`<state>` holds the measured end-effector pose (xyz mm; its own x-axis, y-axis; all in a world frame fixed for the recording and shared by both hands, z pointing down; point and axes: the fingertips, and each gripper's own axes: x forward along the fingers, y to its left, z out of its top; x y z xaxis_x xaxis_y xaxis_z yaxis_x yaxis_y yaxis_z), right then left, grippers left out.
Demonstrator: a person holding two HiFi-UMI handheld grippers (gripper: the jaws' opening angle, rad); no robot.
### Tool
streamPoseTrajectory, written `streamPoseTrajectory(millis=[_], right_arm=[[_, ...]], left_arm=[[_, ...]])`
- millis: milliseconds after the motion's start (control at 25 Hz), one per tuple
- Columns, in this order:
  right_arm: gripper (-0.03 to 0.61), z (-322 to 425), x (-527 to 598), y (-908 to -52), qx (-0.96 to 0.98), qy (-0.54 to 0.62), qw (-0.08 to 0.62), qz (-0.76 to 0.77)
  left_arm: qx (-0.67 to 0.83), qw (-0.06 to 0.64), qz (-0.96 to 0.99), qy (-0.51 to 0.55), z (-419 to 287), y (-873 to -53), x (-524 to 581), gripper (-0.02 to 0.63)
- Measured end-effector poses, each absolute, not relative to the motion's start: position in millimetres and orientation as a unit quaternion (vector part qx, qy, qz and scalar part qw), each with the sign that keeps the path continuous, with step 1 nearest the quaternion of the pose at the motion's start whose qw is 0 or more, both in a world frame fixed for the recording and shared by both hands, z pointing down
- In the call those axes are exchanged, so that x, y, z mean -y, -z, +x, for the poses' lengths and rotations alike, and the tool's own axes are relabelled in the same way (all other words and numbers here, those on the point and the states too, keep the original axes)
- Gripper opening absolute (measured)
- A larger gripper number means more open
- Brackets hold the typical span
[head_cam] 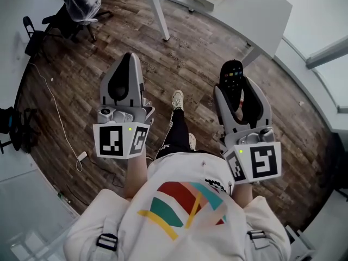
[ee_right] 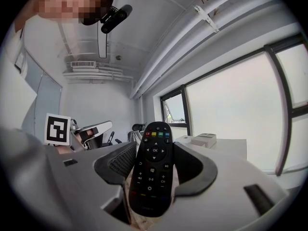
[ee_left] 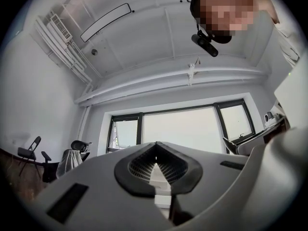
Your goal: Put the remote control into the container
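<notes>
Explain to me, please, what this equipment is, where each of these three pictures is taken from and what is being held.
There is no robot here. A person standing on a dark wooden plank floor holds a grey two-jaw tool in each hand. The head view looks steeply down from a camera on the person's head. The other two views come from a camera riding on each tool, looking along its jaws. The left hand-held gripper is closed with nothing in it. The right hand-held gripper clamps a black remote control with coloured buttons by its sides, up off the floor. The black-and-white patterned cubes are parts of the tools. A white table stands ahead of the person.
</notes>
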<state>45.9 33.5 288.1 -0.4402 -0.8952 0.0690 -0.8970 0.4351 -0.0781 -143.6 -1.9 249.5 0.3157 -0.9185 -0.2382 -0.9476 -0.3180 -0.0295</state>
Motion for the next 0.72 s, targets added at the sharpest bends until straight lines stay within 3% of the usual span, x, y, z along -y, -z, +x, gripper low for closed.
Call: streamPoseTrajectory(millis=[720], right_arm=[[0.250,-20,173,-284,0.848,-0.055,0.035,0.526]], left_arm=[[-0.579,0.059,-0.808,-0.092,-205,-257,206,0.008]])
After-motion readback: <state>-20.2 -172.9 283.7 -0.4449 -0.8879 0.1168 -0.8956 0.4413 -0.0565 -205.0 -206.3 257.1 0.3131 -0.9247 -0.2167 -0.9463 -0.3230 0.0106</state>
